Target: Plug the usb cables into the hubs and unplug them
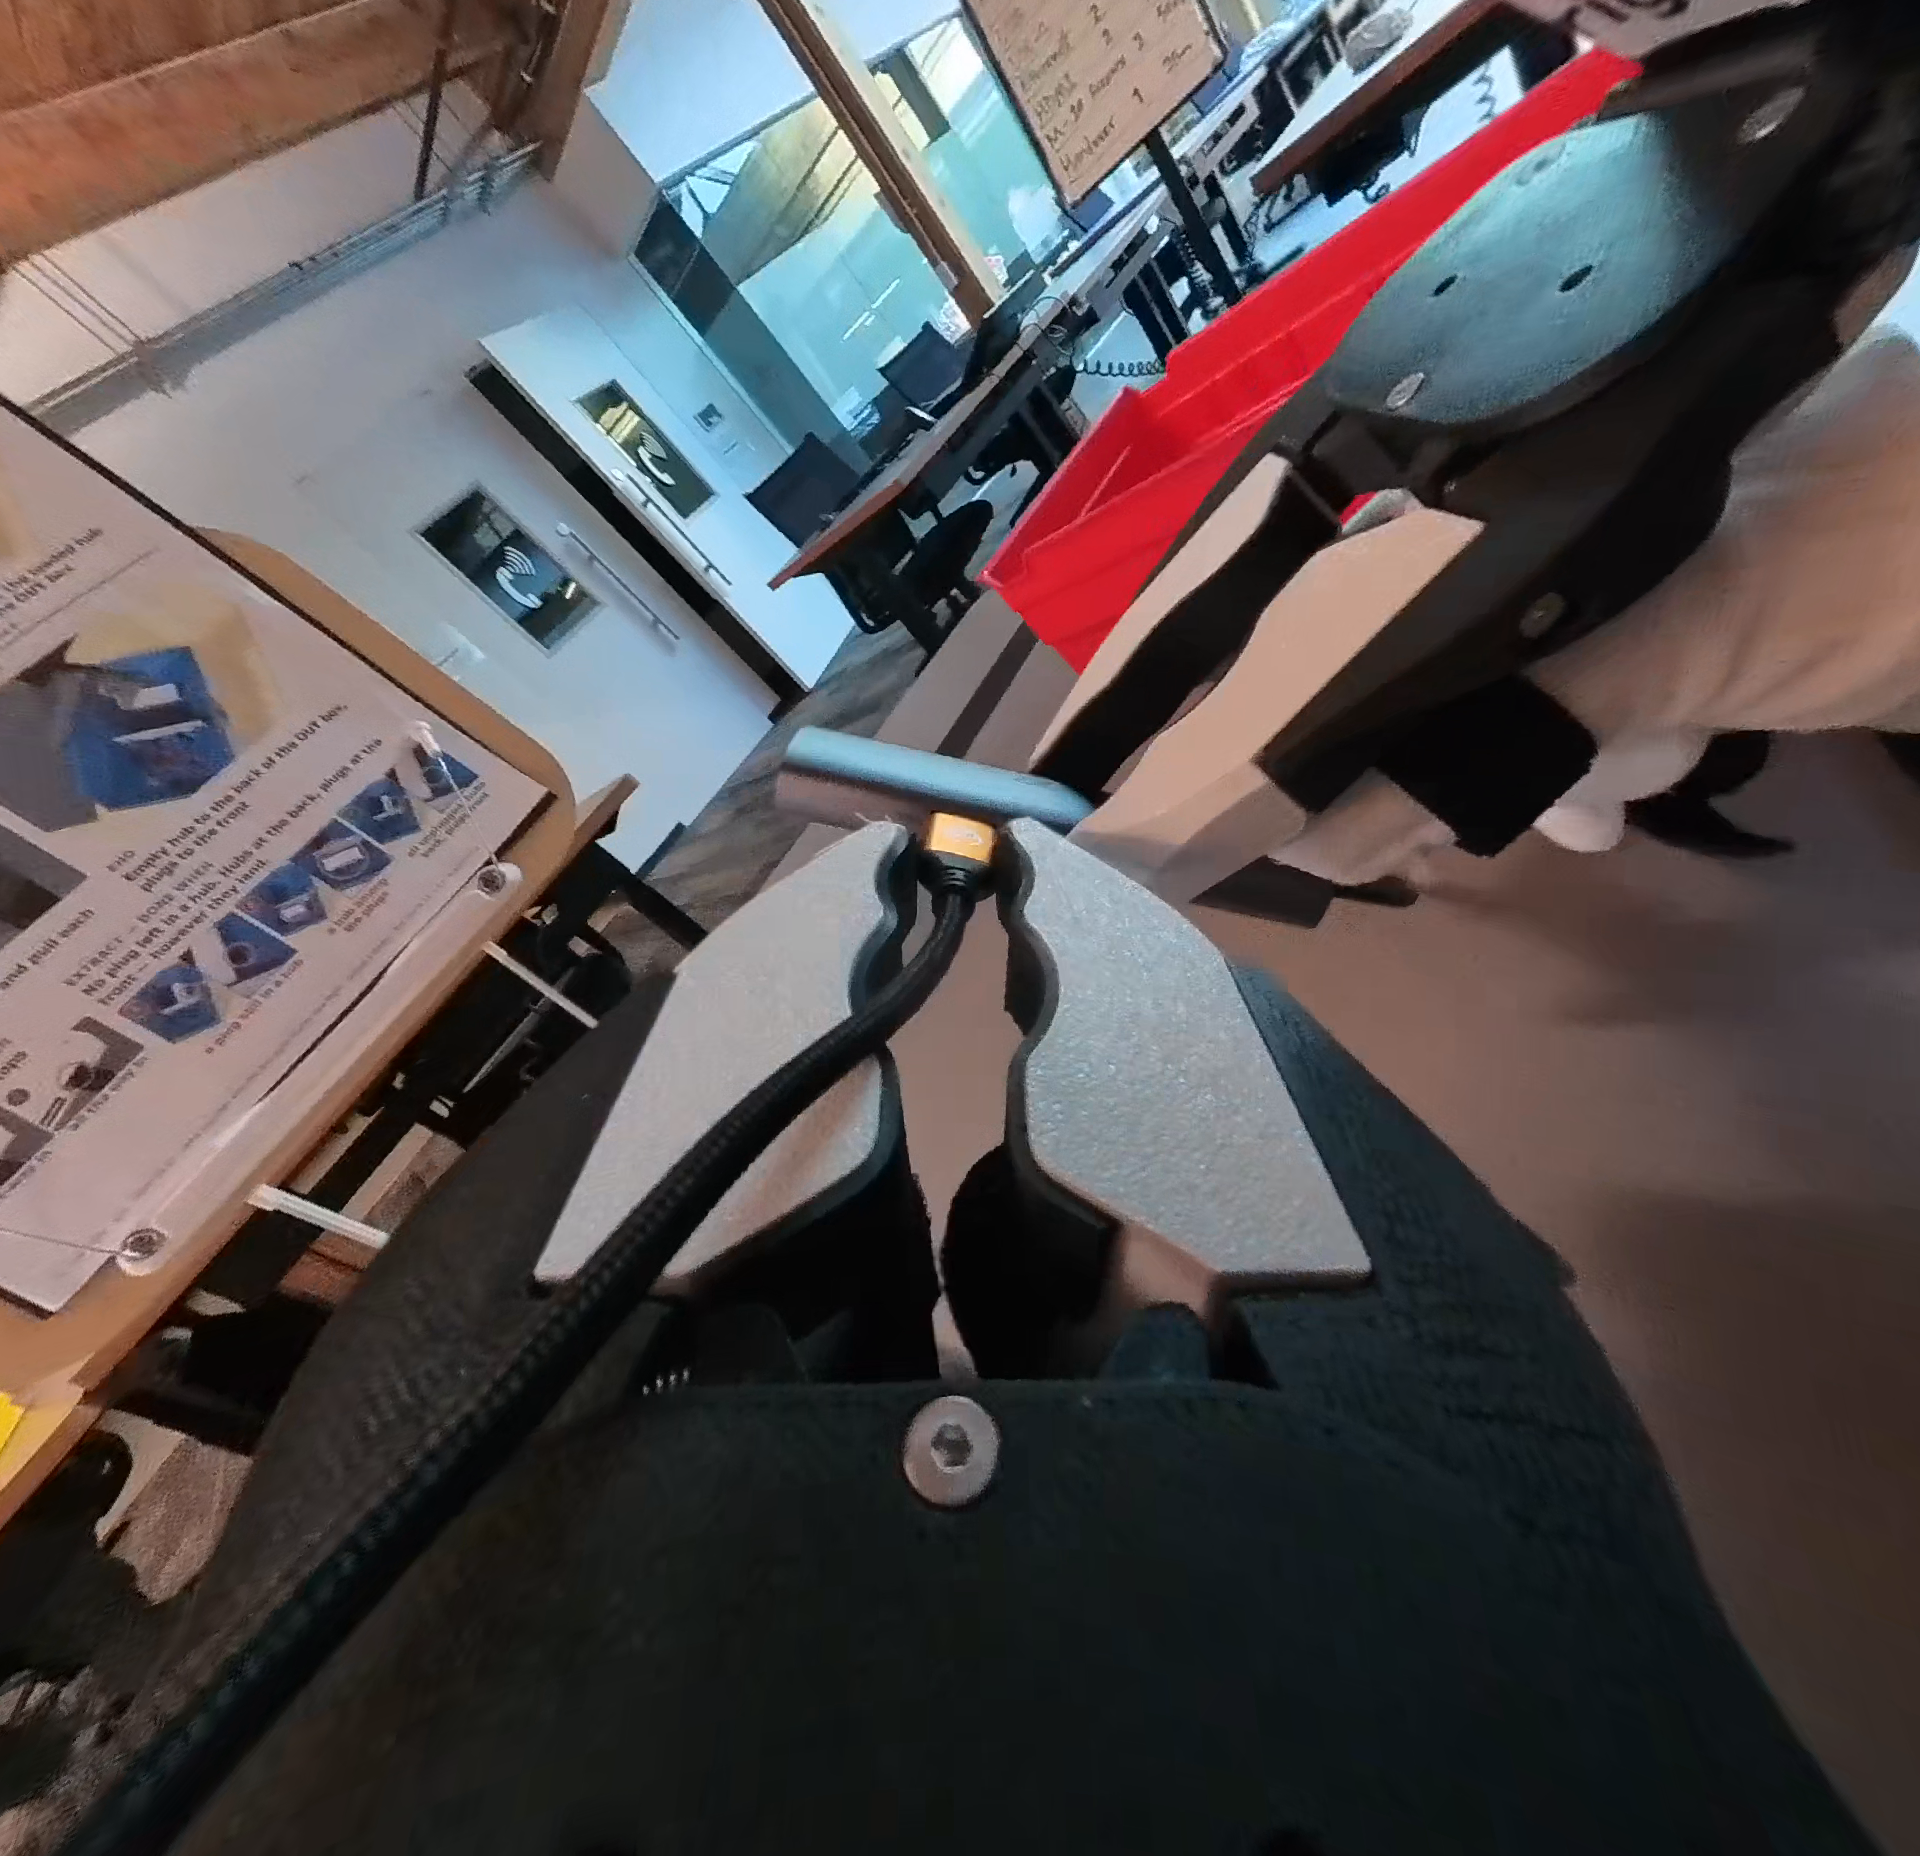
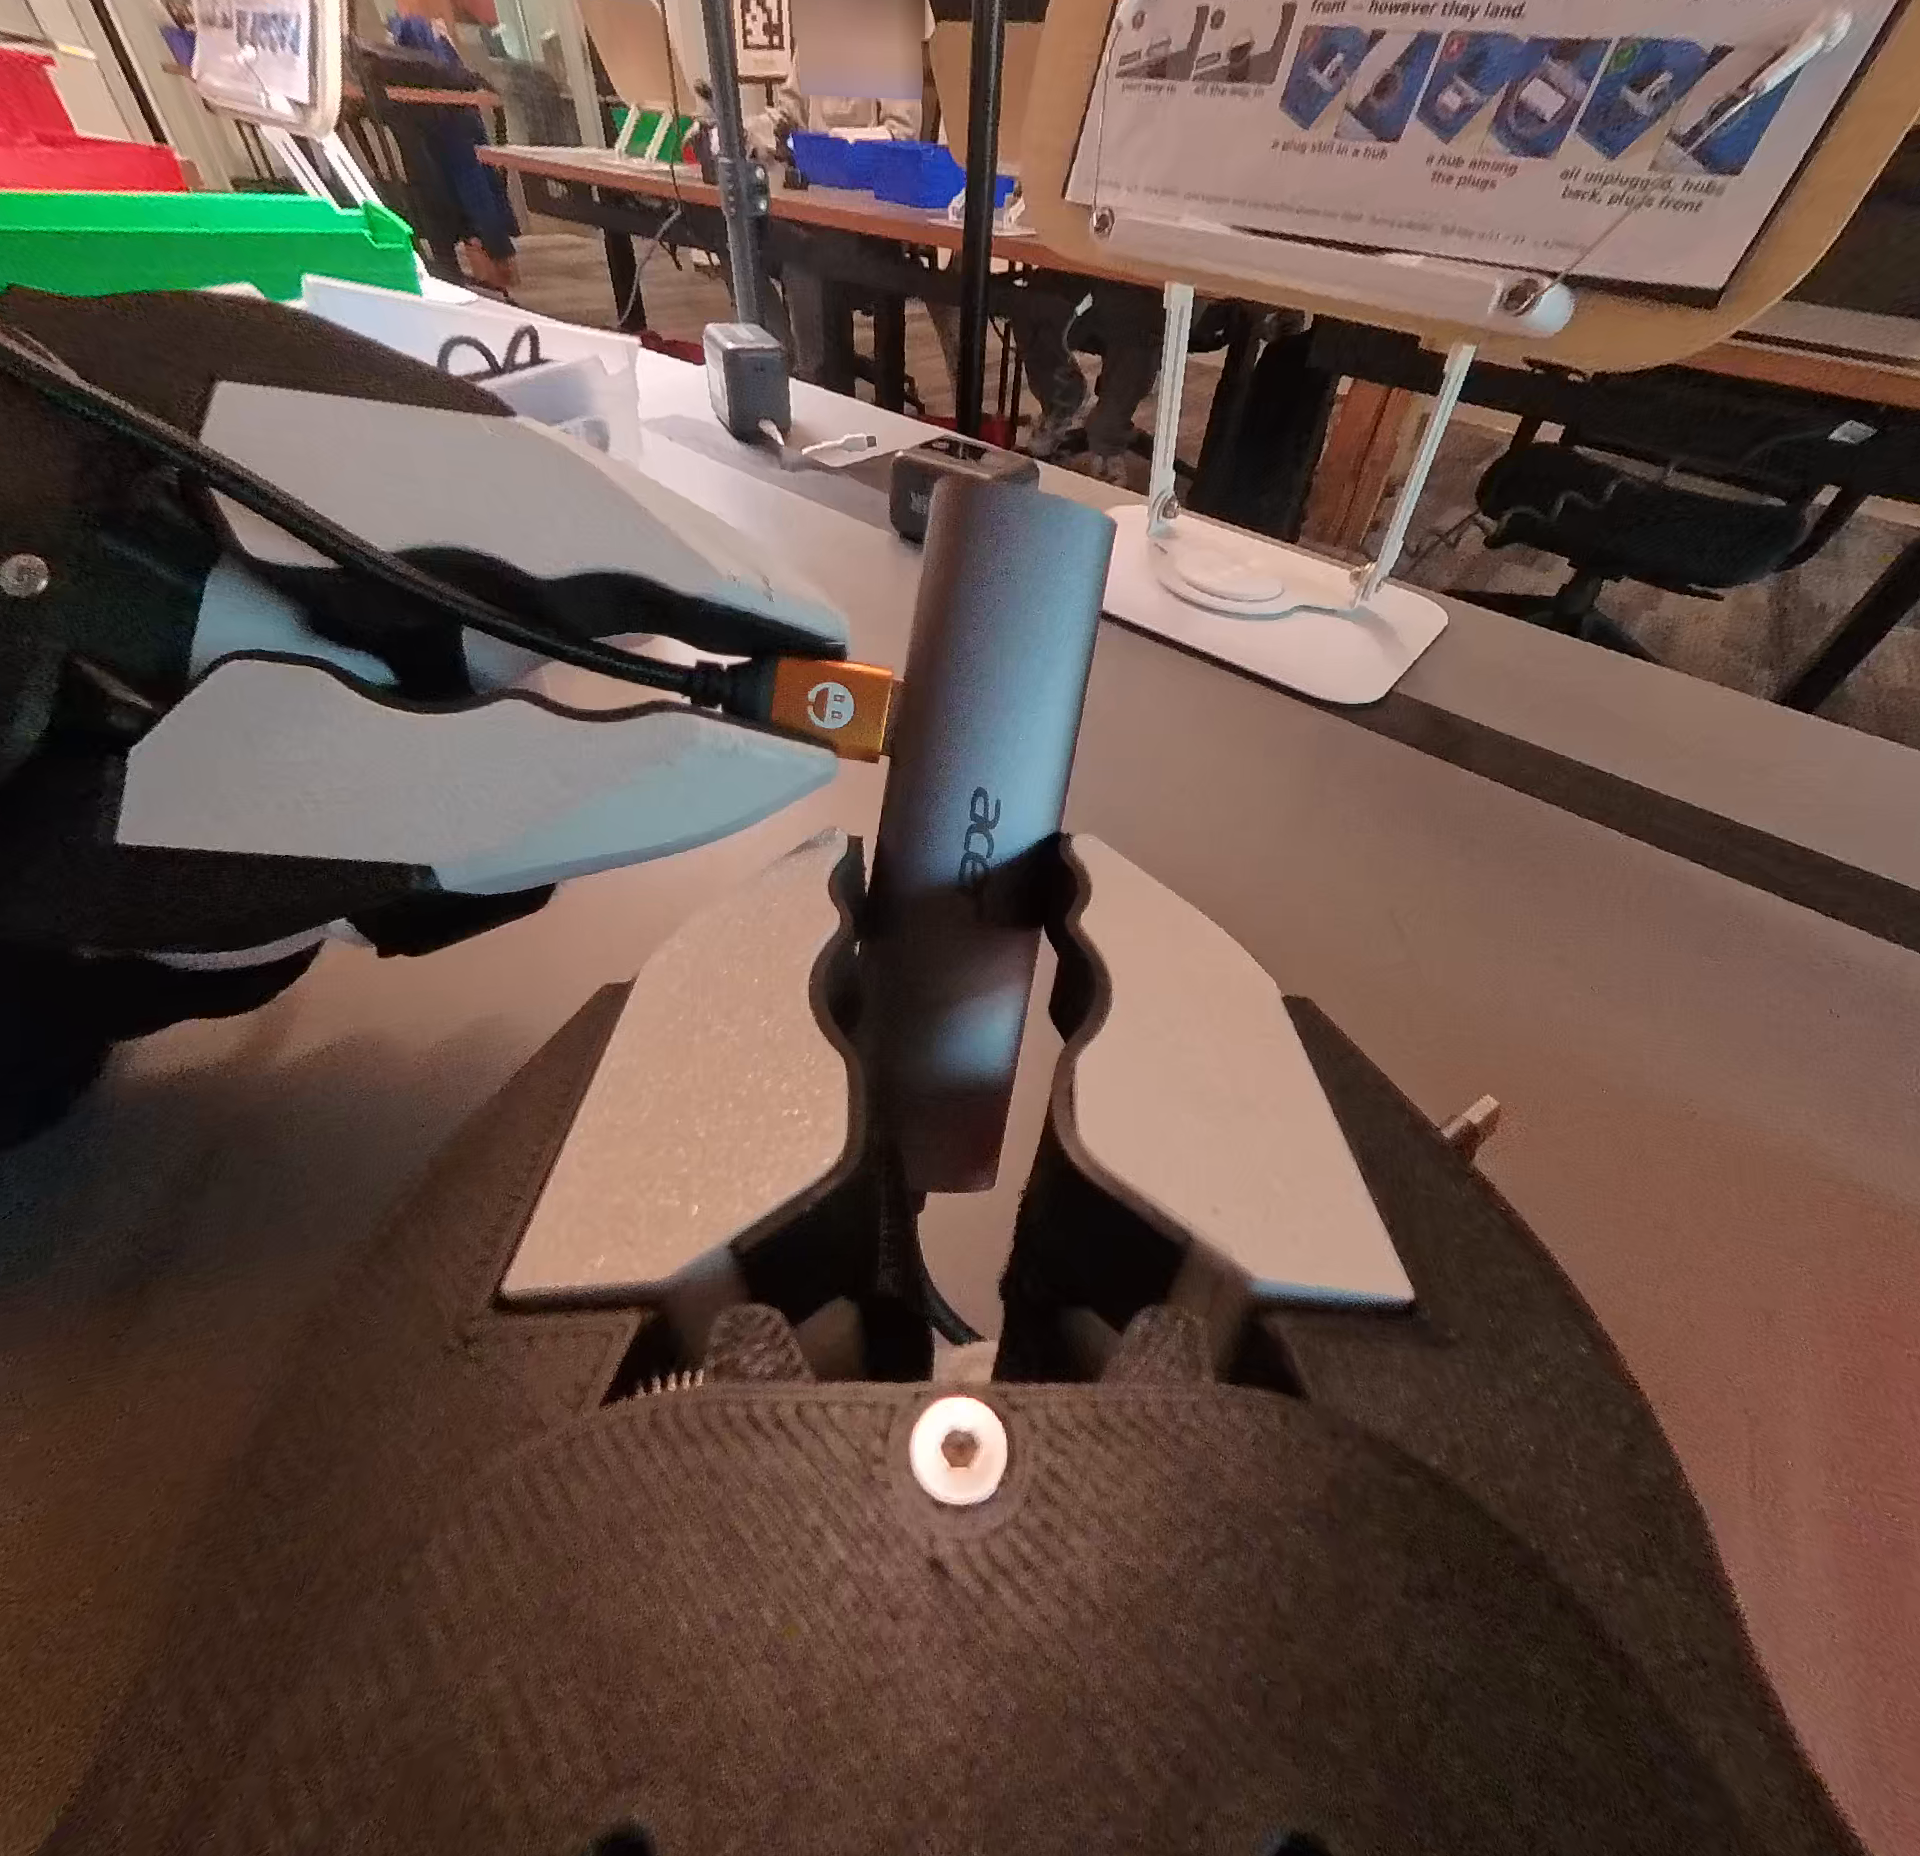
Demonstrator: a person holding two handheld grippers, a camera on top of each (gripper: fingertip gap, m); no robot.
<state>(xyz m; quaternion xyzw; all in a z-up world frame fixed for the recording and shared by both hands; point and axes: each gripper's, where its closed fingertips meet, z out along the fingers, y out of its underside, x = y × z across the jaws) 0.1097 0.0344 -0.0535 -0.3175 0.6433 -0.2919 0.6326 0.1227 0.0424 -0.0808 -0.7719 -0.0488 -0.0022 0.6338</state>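
A grey USB hub (image 2: 987,684) stands tilted above the grey table (image 2: 1558,954). My right gripper (image 2: 956,861) is shut on its lower part. My left gripper (image 2: 836,694) comes in from the left, shut on an orange USB plug (image 2: 836,705) with a black braided cable (image 2: 468,591). The plug's tip meets the hub's side; how deep it sits cannot be told. In the left wrist view the plug (image 1: 958,838) sits between my left gripper's (image 1: 956,835) tips against the hub (image 1: 894,772), and the right gripper (image 1: 1091,798) holds the hub's far end.
A red bin (image 1: 1195,476) stands behind the right gripper. A green bin (image 2: 197,237) and a clear box with cables (image 2: 488,352) are at the back left. A charger (image 2: 743,378), a small black device (image 2: 956,471) and an instruction board (image 2: 1455,92) on a white stand (image 2: 1299,632) line the table's far edge. My two grippers' fingertips are within a few centimetres of each other.
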